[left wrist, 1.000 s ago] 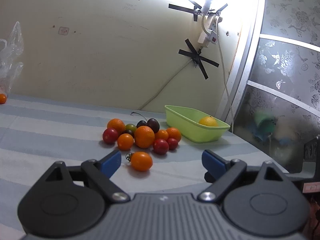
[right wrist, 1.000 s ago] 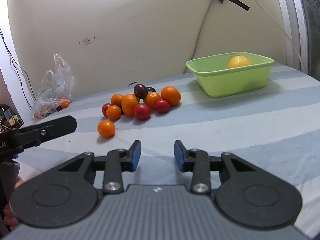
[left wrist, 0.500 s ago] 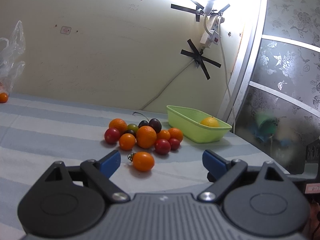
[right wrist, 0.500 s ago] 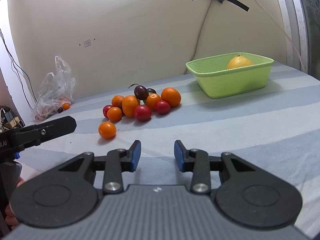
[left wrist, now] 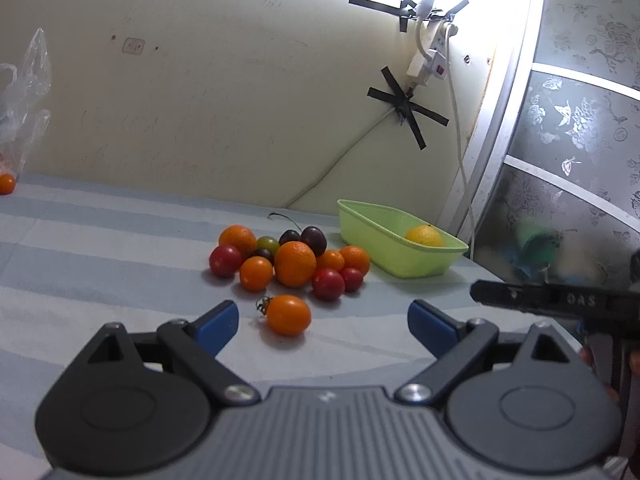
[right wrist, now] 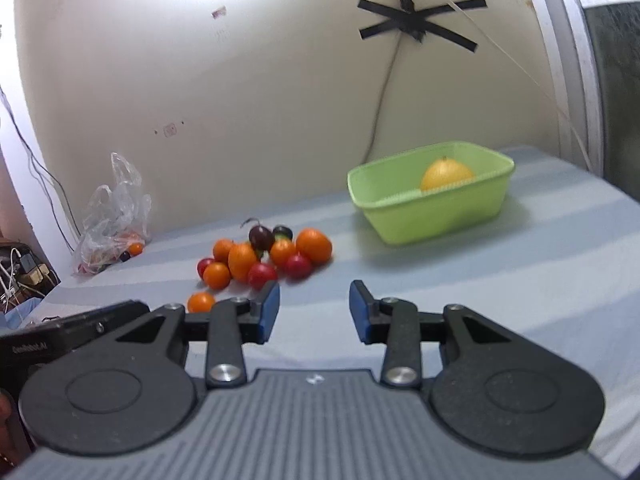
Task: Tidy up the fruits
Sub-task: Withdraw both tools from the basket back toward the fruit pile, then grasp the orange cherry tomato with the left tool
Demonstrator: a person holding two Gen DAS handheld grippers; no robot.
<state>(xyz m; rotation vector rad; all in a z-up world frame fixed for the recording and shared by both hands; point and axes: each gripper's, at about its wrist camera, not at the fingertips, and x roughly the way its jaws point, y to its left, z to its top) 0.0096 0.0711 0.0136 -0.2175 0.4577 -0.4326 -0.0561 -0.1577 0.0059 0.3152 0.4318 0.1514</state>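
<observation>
Hovering above the striped bench (left wrist: 100, 248), the left gripper (left wrist: 322, 322) has its blue-padded fingers spread wide and grasps nothing. A lone orange tomato (left wrist: 288, 314) with a dried stem lies on the cloth just ahead of the gap between the fingers, nearer the left finger and touching neither. Beyond it sits the fruit cluster (left wrist: 290, 260): oranges, red tomatoes, dark plums and one green fruit, packed together near the middle of the bench. The green basket (left wrist: 384, 242) stands toward the far right corner of the bench, close to the wall, and contains one yellow citrus (left wrist: 425, 236). The right gripper (right wrist: 314, 312) is likewise released, its fingers moderately parted and empty, hanging over bare cloth near the front edge. A plastic bag (right wrist: 114, 220) with more fruit rests at the far left edge against the wall.
</observation>
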